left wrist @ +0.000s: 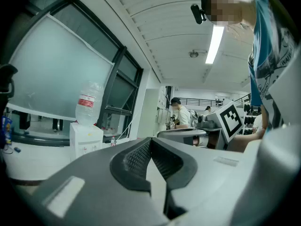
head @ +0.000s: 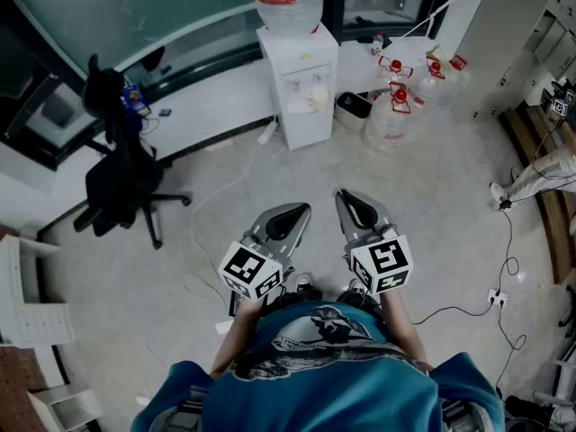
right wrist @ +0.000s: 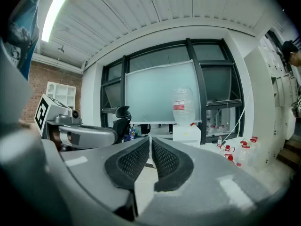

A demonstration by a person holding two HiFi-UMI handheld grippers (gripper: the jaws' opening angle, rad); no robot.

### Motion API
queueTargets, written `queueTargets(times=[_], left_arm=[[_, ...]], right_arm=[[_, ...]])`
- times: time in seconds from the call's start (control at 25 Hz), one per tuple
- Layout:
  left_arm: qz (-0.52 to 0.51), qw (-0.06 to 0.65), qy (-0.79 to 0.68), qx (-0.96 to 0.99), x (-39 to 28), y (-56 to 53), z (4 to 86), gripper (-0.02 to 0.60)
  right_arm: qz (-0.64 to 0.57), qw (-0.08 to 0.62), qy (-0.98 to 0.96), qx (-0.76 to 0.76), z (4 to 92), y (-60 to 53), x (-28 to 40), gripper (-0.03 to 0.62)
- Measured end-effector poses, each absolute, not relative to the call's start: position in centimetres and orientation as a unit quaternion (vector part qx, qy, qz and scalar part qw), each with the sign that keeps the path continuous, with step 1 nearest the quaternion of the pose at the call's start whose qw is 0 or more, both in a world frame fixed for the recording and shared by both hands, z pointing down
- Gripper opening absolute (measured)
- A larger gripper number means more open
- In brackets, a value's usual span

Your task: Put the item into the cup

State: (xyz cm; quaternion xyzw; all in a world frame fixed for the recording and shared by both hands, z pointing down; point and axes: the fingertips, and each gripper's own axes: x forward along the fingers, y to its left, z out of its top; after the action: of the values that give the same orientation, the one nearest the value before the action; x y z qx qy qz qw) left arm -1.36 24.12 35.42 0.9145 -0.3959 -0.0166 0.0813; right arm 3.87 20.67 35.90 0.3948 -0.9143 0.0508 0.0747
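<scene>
Neither a cup nor an item shows in any view. My left gripper (head: 292, 212) and right gripper (head: 351, 198) are held side by side at waist height over the bare floor, both pointing forward. In the left gripper view the left gripper (left wrist: 149, 140) has its black pads closed together at the tips with nothing between them. The right gripper (right wrist: 150, 139) looks the same in the right gripper view: pads meeting at the tips, nothing held. Each carries its marker cube near my hands.
A white water dispenser (head: 299, 84) stands ahead, with clear red-capped bottles (head: 396, 106) to its right. A black office chair (head: 121, 183) is at the left by a white desk (head: 207, 106). Cables (head: 504, 268) trail on the floor at the right. A person (left wrist: 181, 114) stands far off.
</scene>
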Motion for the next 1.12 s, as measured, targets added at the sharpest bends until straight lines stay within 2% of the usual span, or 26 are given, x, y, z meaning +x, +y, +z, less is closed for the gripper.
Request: queueTargets(times=[0.36, 0.76, 1.12], left_arm=[[-0.008, 0.070, -0.378, 0.923, -2.7, 24.9, 35.3, 0.000], [-0.005, 0.082, -0.379, 0.922, -4.4, 25.2, 36.6, 0.002], [0.012, 0.102, -0.388, 0.916, -4.1, 20.3, 38.5, 0.002]], right_arm=[[0.077, 0.052, -0.908, 0.409, 36.3, 21.4, 2.8, 0.021], [0.100, 0.058, -0.898, 0.425, 37.3, 22.0, 2.7, 0.021], [0.134, 0.054, -0.902, 0.408, 38.9, 18.0, 3.1, 0.021]])
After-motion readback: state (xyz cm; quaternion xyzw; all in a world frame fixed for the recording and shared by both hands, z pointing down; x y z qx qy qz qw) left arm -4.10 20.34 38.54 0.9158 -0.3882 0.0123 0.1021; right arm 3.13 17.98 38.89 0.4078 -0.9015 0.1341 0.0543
